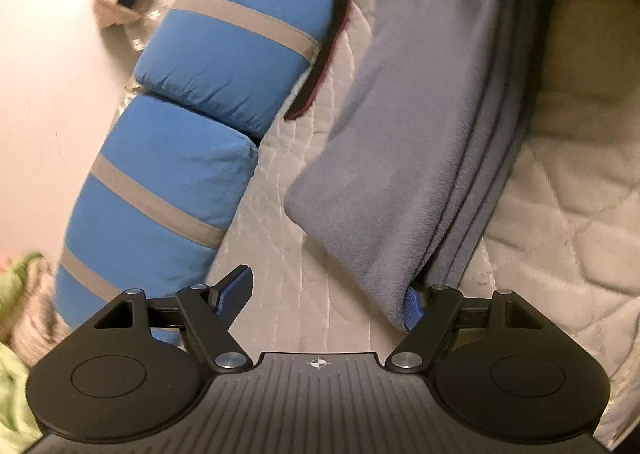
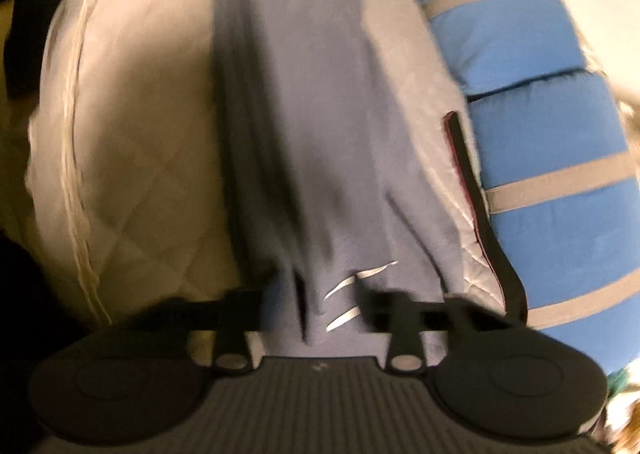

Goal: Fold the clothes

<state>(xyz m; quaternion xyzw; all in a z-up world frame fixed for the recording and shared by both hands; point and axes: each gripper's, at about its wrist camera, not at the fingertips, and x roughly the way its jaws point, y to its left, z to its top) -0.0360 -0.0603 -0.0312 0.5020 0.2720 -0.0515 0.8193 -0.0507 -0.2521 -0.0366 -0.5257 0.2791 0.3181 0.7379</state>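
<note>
A grey-blue fleece garment (image 1: 416, 142) lies folded in several layers on a white quilted bed (image 1: 280, 254). My left gripper (image 1: 324, 302) is open; its near corner of the garment drapes over the right blue fingertip (image 1: 412, 310), and the left fingertip (image 1: 236, 294) is bare. In the blurred right wrist view the same garment (image 2: 304, 142), with white stripe marks (image 2: 352, 294), runs down between the fingers of my right gripper (image 2: 316, 314). The jaws look apart, but blur hides whether they pinch the cloth.
Two blue pillows with grey stripes (image 1: 168, 182) line the bed beside a pale wall (image 1: 48, 102); they also show in the right wrist view (image 2: 540, 134). A dark maroon-edged strap (image 1: 320, 86) lies between pillow and garment. Green cloth (image 1: 16, 294) sits at far left.
</note>
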